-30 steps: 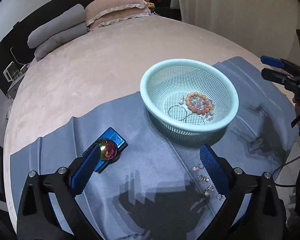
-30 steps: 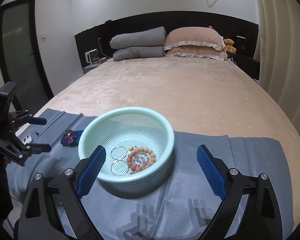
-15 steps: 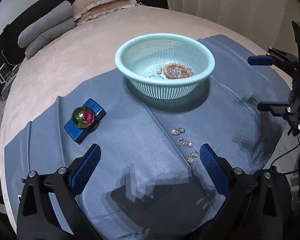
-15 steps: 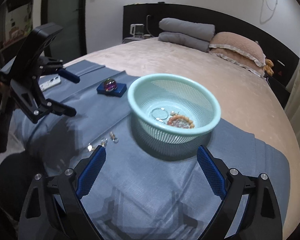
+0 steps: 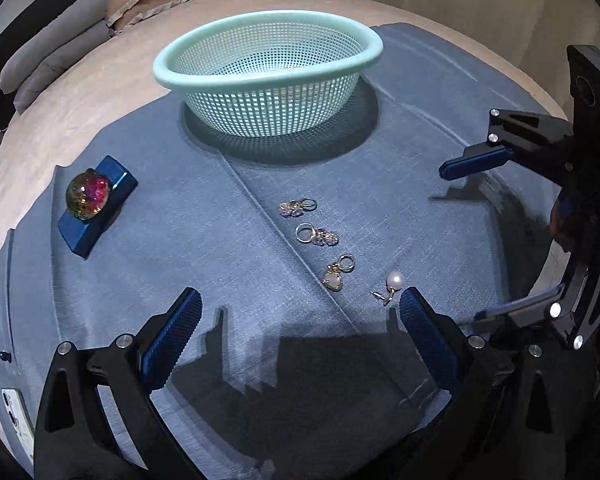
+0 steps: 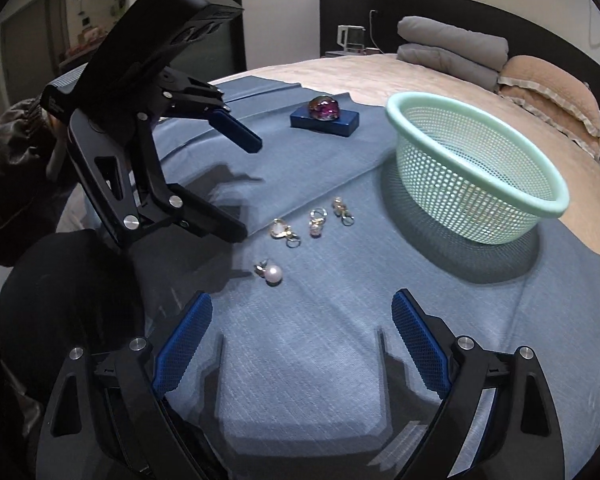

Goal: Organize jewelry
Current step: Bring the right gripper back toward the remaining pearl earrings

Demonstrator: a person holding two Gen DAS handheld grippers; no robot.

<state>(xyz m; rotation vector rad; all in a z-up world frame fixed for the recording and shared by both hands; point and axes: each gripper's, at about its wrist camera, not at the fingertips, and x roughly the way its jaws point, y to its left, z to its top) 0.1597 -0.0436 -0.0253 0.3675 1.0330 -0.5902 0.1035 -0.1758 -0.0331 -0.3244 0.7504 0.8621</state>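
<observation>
Right now we hold both grippers low over the blue cloth [image 5: 204, 240] on the bed, left gripper [image 5: 298, 320] and right gripper [image 6: 300, 332] each with fingers spread wide and empty. Four earrings lie in a row on the cloth, the pearl earring [image 5: 392, 284] nearest us, just beside our left gripper's right finger. Beyond them stands the mint basket [image 5: 268, 80].

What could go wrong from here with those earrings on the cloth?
1. The pearl earring is round and might roll off the blue cloth if nudged.
2. The three ring-clasp earrings lie close together; wide open left gripper could pinch two or snag cloth.
3. Right gripper and left gripper face the same row, so they may collide.
</observation>
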